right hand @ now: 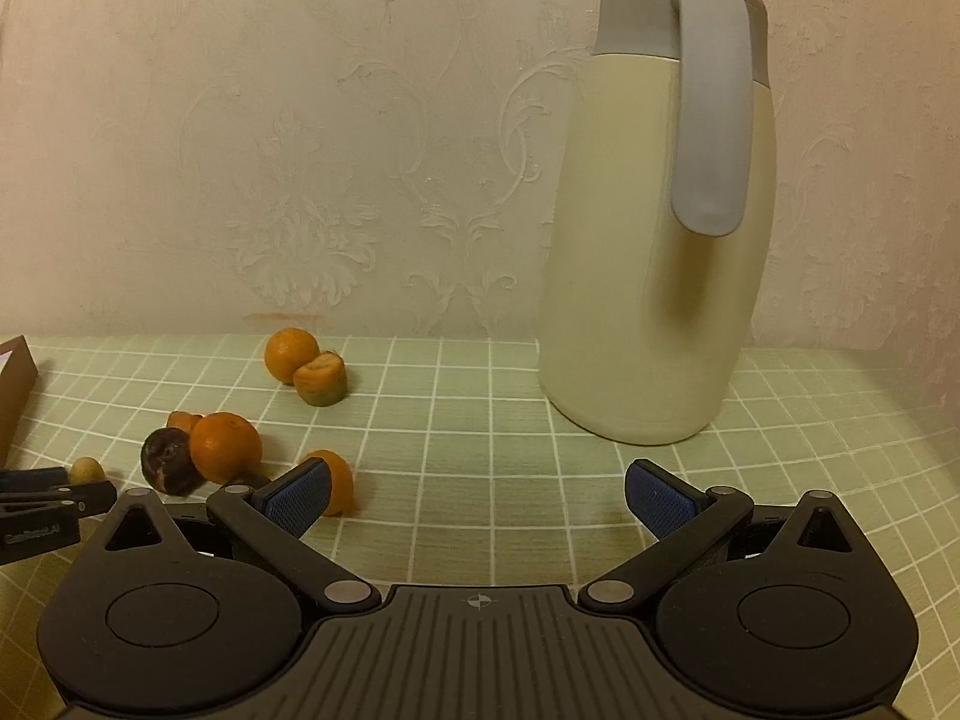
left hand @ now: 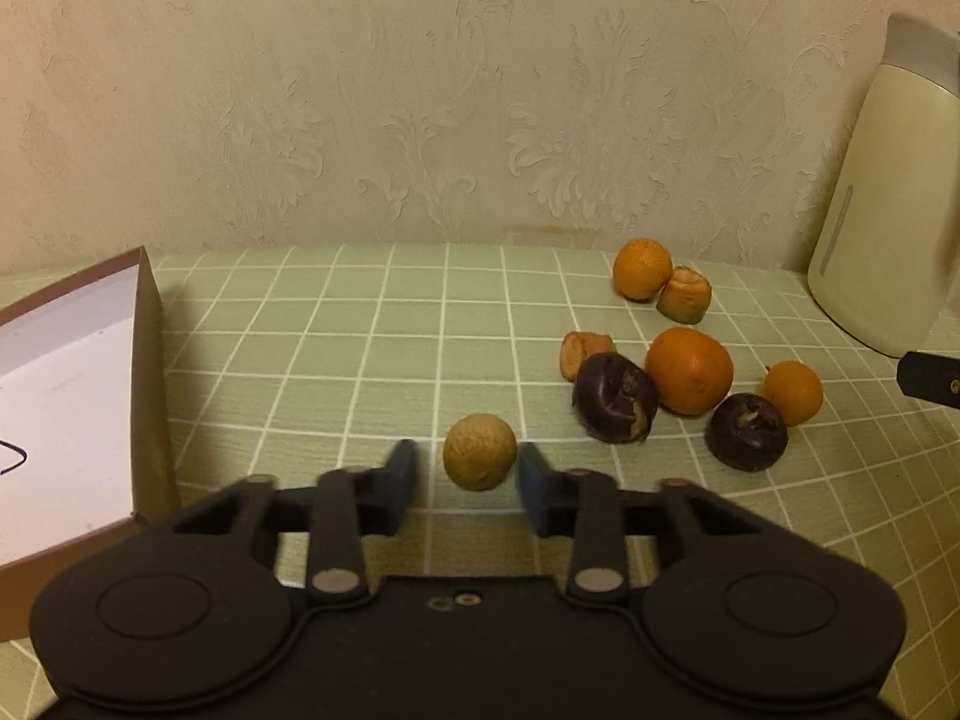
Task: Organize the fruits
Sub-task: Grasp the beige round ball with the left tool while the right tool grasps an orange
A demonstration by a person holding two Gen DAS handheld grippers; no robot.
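My left gripper is open, its fingers on either side of a small tan round fruit on the green checked cloth, with small gaps on both sides. To the right lie a large orange, two dark purple fruits, a small orange, a brownish piece, and farther back an orange beside a green-orange fruit. My right gripper is open and empty above the cloth; a small orange sits just behind its left finger.
A cardboard box with a white inside stands at the left. A cream thermos jug with a grey handle stands at the back right, against the patterned wall. The left gripper's tip shows at the right view's left edge.
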